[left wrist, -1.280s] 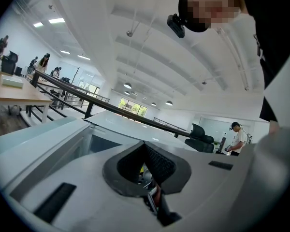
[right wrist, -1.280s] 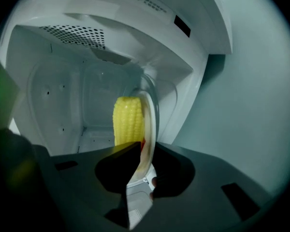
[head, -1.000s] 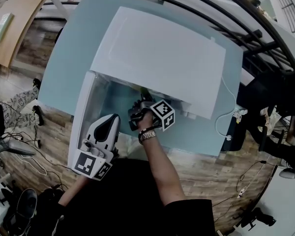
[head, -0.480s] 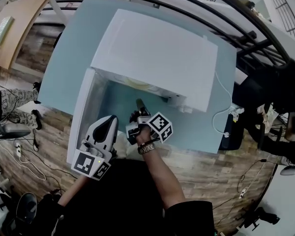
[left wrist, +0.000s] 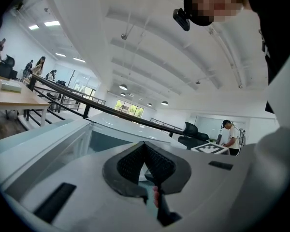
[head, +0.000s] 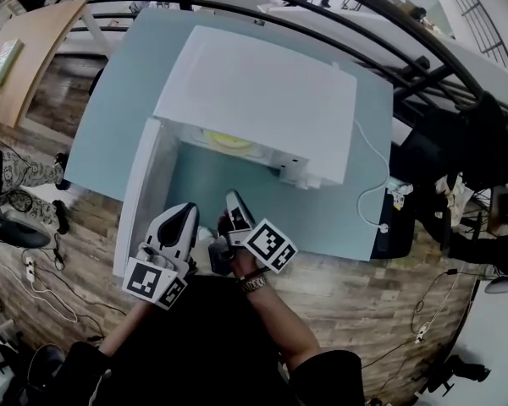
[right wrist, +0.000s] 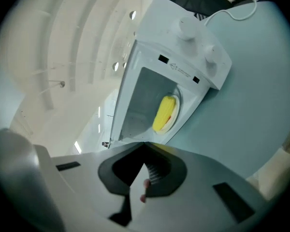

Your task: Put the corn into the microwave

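Right gripper view: corn (right wrist: 165, 112) lies inside the microwave (right wrist: 193, 47); placing looks done.
Right gripper (right wrist: 145, 144): fingers just clenched, empty.
Left gripper (left wrist: 145, 144): fingers clenched, empty.
Remaining: door (head: 142, 201) open.

Corn (head: 227, 139): head view, mostly hidden under the microwave (head: 262, 100) roof; a yellow sliver shows, 12 o'clock from the right gripper (head: 231, 196). Person (left wrist: 230, 134), left gripper view, 3 o'clock: too small to detail.
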Demonstrator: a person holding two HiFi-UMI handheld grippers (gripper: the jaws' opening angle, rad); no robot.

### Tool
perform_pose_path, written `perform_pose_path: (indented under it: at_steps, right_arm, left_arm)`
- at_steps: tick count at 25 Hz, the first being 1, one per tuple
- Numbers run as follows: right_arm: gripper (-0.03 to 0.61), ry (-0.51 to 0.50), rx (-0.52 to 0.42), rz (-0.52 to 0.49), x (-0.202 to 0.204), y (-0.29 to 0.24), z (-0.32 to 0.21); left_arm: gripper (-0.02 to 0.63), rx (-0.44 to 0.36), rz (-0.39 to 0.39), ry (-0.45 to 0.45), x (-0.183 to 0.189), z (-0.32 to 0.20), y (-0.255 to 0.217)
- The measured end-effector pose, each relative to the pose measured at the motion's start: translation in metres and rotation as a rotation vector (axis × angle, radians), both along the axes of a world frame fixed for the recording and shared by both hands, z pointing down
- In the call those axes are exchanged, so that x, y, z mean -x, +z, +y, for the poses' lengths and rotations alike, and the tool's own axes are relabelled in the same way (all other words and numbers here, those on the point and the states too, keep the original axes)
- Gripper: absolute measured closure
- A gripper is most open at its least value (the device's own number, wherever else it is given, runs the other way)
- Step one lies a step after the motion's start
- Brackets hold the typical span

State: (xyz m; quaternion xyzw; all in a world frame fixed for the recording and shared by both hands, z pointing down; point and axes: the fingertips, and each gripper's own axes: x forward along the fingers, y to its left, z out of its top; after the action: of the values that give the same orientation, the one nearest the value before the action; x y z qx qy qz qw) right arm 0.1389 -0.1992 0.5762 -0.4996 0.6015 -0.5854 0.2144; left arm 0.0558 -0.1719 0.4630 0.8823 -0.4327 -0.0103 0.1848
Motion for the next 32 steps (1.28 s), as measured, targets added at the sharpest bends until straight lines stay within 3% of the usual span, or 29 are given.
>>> perform_pose_path:
  at_steps: [5,13,21,27,32]
  right_arm:
    - [0.569,-0.052,-0.106,0.088,0.003,-0.043,0.015]
    - [0.569,-0.079,-0.281,0.423,-0.018,-0.091,0.040]
    - [0.569,-0.093,-0.394,0.659,-0.018,-0.128,0.061]
    - [0.569,-0.112,-0.379,0.741,-0.015,-0.125,0.075]
    - [0.569,-0.115,-0.419,0.781,-0.007,-0.128,0.080]
  left_arm:
    - [0.611,-0.003,0.000,0.006,-0.002,0.007,-0.002]
    - [0.612,-0.020,-0.002,0.023,-0.003,0.016,-0.006]
    - [0.611,-0.047,-0.002,0.049,-0.006,0.023,-0.017]
    - [0.612,-0.059,0.001,0.077,-0.007,0.035,-0.020]
    - [0.612,-0.057,-0.015,0.087,-0.004,0.039,-0.020]
